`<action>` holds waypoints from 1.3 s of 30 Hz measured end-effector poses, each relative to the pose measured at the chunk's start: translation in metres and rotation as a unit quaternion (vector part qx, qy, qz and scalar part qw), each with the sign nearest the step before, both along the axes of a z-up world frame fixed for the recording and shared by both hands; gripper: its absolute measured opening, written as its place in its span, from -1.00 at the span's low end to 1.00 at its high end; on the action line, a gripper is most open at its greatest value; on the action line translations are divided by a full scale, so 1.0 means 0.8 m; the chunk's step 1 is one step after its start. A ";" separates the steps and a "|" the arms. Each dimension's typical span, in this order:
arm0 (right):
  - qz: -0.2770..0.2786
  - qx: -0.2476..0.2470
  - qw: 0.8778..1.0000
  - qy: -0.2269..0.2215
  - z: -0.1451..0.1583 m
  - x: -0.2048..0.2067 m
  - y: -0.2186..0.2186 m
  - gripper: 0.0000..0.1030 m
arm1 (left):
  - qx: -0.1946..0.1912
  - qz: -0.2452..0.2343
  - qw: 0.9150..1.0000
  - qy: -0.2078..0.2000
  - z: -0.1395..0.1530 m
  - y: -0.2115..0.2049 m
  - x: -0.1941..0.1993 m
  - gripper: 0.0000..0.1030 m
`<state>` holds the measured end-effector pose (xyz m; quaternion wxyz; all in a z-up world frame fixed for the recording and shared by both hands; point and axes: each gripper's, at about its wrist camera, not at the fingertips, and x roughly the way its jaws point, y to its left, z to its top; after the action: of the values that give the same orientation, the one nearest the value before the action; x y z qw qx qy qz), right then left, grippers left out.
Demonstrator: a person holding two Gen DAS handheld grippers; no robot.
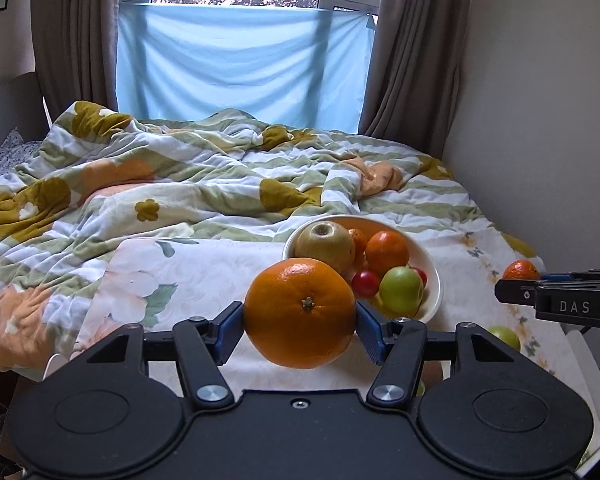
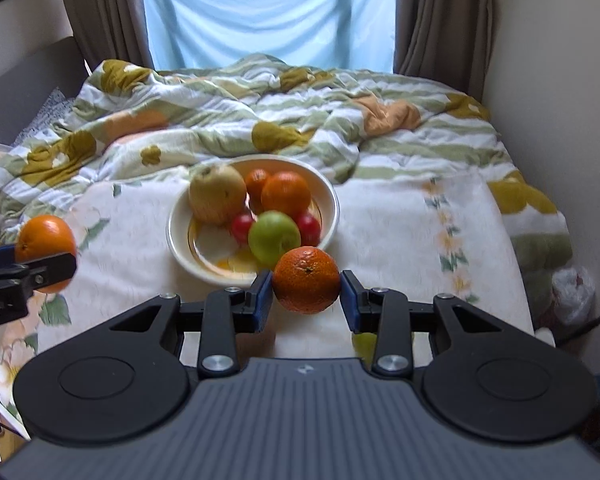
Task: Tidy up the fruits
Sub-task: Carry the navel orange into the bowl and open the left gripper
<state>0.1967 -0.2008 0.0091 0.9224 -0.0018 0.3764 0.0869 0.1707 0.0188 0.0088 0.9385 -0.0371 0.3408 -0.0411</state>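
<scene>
My left gripper (image 1: 300,316) is shut on a large orange (image 1: 300,312), held in the air in front of the white bowl (image 1: 434,280). My right gripper (image 2: 306,286) is shut on a smaller mandarin (image 2: 306,280), just before the bowl (image 2: 180,248). In the bowl lie a yellowish apple (image 2: 218,194), two oranges (image 2: 286,194), a green apple (image 2: 274,236) and small red fruits (image 2: 242,226). The left gripper with its orange (image 2: 46,240) shows at the left edge of the right wrist view. At the right edge of the left wrist view the right gripper's mandarin (image 1: 520,270) shows.
The bowl stands on a floral cloth (image 2: 400,220) laid over a bed with a rumpled striped quilt (image 2: 260,100). A green fruit (image 1: 506,336) lies on the cloth near the front, partly hidden behind my grippers. Walls and curtains close in on the right.
</scene>
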 end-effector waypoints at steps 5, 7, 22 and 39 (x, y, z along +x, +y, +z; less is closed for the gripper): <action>0.028 0.001 1.000 -0.007 0.012 0.031 -0.002 0.00 | -0.007 0.006 1.000 0.009 -0.007 -0.018 0.034 0.24; 0.035 0.002 0.999 -0.007 0.013 0.047 -0.004 0.00 | -0.008 0.006 1.000 0.014 -0.013 -0.026 0.050 0.24; 0.055 0.012 0.998 0.014 -0.011 0.144 -0.029 0.00 | 0.016 -0.009 0.997 0.079 -0.076 -0.073 0.138 0.25; 0.068 0.019 0.997 0.028 -0.028 0.167 -0.029 0.00 | 0.040 -0.010 0.995 0.086 -0.088 -0.080 0.148 0.96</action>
<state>0.3301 -0.2242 -0.0134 0.9031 -0.0073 0.3997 0.1569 0.2890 -0.0455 -0.0612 0.9060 0.0003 0.4219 -0.0332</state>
